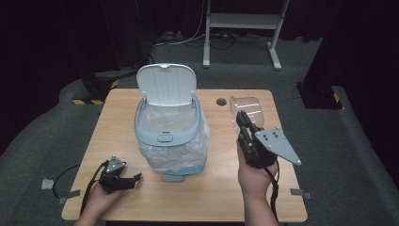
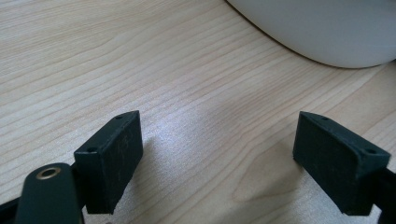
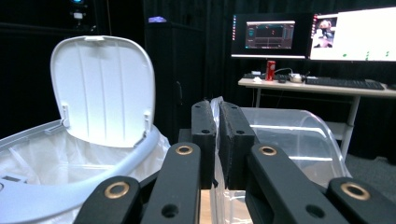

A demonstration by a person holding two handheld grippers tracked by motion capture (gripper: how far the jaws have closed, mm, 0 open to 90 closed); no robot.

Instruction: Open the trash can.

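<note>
A clear plastic cup (image 1: 246,107) is held clenched by its rim in the right gripper (image 1: 243,118), right of the open lined bin (image 1: 169,127), probably to get tossed in, while the left gripper (image 2: 219,154) is rested released on the tabletop (image 1: 221,188).

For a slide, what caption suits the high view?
Right gripper lifts a clear cup beside an open-lidded bin.

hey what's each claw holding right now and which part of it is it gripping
The right claw is shut on the rim of a clear plastic cup, held up beside the open bin. The left claw is open over the table, holding nothing.
</note>
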